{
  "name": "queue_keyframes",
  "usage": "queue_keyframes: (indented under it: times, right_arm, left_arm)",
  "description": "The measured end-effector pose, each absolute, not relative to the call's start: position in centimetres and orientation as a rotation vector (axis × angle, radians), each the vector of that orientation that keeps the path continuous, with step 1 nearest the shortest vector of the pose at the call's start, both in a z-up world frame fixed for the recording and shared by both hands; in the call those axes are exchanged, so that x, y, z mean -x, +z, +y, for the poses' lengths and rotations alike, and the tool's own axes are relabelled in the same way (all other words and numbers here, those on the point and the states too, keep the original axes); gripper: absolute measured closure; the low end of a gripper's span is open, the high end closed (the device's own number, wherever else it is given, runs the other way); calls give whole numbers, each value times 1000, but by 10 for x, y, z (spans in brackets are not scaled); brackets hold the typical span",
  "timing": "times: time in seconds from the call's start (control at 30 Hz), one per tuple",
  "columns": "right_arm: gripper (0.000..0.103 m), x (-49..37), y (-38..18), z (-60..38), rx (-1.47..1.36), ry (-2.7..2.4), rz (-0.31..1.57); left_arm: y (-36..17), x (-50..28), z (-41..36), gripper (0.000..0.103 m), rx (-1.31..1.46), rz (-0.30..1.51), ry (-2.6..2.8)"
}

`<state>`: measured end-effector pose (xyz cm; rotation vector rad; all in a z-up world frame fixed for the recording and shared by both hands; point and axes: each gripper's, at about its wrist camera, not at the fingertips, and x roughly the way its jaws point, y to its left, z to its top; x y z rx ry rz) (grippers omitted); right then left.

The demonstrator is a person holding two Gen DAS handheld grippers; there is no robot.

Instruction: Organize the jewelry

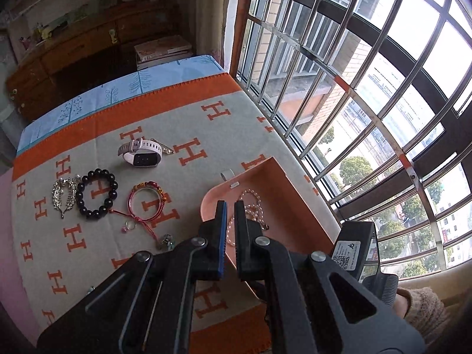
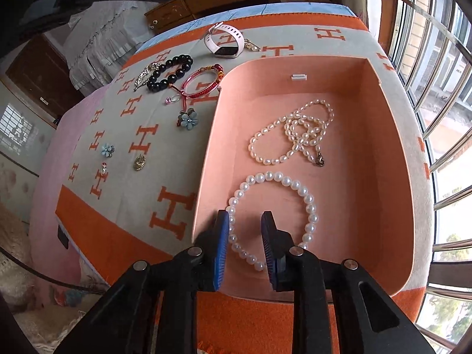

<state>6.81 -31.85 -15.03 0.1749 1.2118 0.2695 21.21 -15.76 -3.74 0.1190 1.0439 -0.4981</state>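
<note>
Right wrist view: right gripper (image 2: 244,219) low over near end of box (image 2: 383,147), fingers partly spread, straddling the near-left arc of pearl bracelet (image 2: 309,203); pads seemingly clear of the beads, so no grip. Bracelet flat on box floor as an open ring, just short of necklace (image 2: 295,135) heaped toward the far wall; kept apart, probably so the strands cannot knot. Left wrist view: left gripper (image 1: 230,205) closed on nothing, hovering at the box's near-left rim, between box and the loose pieces, likely placed for the next pick. Out on blanket (image 2: 165,153), left of box: watch (image 2: 224,44), black beads (image 2: 171,70), red bangle (image 2: 200,85), ring (image 2: 172,99), flower clip (image 2: 188,119), spread singly with room around each for fingers. Two pieces boxed, most not yet
</note>
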Motion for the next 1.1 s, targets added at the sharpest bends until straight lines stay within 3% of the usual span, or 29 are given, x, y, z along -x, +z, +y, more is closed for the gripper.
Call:
queue_keyframes:
  times: [0.37, 0.67, 0.8, 1.1]
  right_arm:
    - [80, -94, -148, -290, -195, 238, 1223]
    - [79, -94, -103, -288, -164, 138, 1095]
    - [68, -88, -76, -285, -196, 137, 1011]
    - [63, -79, -37, -256, -181, 184, 903]
  left_arm:
    - [-23, -211, -56, 101, -18, 996, -369]
    - [-28, -181, 4, 100, -4, 984, -301]
    - [-28, -166, 17, 100, 15, 969, -267]
    - [-24, -138, 42, 100, 20, 912, -228]
